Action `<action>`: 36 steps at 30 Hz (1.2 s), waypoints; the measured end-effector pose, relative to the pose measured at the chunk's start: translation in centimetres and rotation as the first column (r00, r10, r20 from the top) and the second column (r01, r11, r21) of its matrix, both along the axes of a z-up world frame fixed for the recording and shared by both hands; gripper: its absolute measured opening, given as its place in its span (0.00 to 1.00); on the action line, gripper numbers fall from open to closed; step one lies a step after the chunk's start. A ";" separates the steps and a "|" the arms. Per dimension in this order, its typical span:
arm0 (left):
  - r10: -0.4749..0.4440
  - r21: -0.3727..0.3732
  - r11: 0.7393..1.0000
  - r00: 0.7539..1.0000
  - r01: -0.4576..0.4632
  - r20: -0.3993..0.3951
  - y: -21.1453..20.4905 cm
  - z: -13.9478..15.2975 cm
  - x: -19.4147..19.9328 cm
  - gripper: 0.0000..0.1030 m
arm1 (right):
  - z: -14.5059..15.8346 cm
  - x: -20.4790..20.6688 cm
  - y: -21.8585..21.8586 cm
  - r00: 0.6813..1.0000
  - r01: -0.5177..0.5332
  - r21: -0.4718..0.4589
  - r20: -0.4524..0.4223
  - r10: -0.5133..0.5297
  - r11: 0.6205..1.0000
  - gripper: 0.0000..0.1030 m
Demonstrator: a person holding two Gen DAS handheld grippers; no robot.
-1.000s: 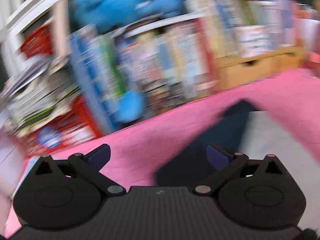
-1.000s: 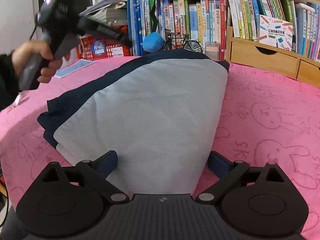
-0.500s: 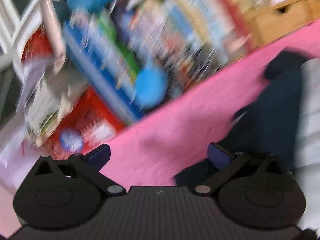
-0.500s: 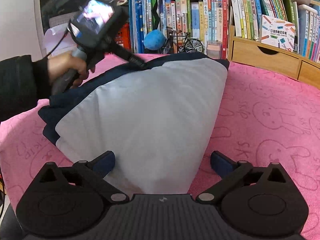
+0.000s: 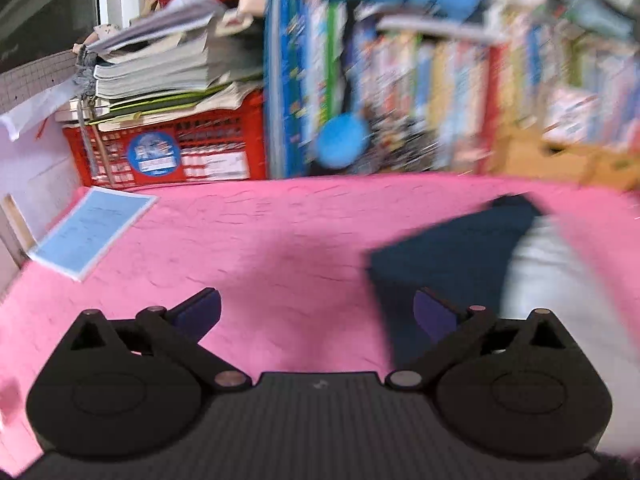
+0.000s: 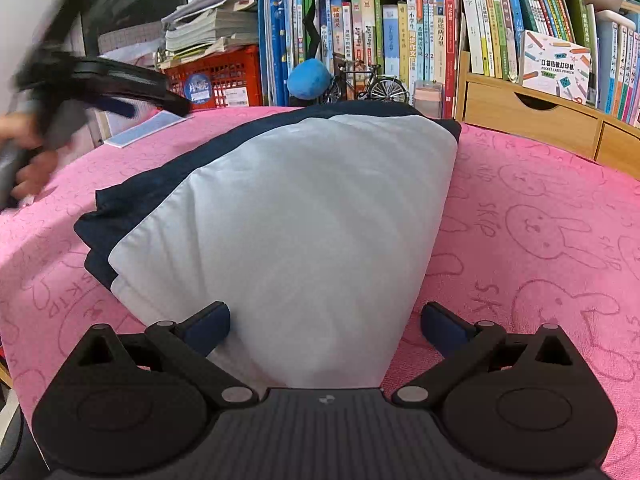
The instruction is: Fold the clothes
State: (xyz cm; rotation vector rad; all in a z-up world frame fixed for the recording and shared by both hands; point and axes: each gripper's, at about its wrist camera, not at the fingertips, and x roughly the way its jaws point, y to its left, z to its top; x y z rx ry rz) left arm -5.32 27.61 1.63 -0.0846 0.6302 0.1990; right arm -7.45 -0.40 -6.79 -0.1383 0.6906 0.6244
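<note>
Folded garment (image 6: 304, 216) — both jaws wide

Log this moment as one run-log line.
task: fold clothes | garment: folded, flat on pink cloth | left claw: open, empty, over cloth left of garment | right claw: open, straddling garment's near end

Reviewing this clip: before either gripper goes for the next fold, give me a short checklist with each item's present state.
1. Left gripper jaws open, nothing held: ok.
2. Right gripper jaws open, straddling the near edge of the folded garment: ok.
3. Garment flat on the pink towel, white panel up, navy edge showing at left: ok.
4. Left gripper placed over the garment: not ok, it hangs over bare towel beside the navy edge.
5. Left view sharp enough to aim: not ok, right half blurred.
6. Blue booklet away from the garment: ok.
</note>
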 end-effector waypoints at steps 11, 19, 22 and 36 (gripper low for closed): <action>-0.070 -0.016 0.997 0.995 0.069 -0.067 -1.7 -6.1 -5.6 1.00 | -0.1 -4.0 -4.3 0.992 0.129 -0.041 0.019 -0.128 0.991 1.00; -0.088 0.038 0.995 0.995 0.090 -0.050 -1.9 -5.6 -7.3 1.00 | -0.2 -4.9 -6.2 0.990 0.142 -0.034 0.014 -0.141 0.989 1.00; -0.079 0.081 0.993 0.995 0.084 -0.062 -1.8 -5.8 -8.4 1.00 | -0.4 -5.4 -6.0 0.992 0.120 -0.056 0.034 -0.118 0.991 1.00; -0.092 -0.013 0.996 0.995 0.091 -0.028 -2.6 -4.0 -10.6 1.00 | -0.5 -6.1 -5.0 0.997 0.047 -0.013 0.055 -0.046 0.999 1.00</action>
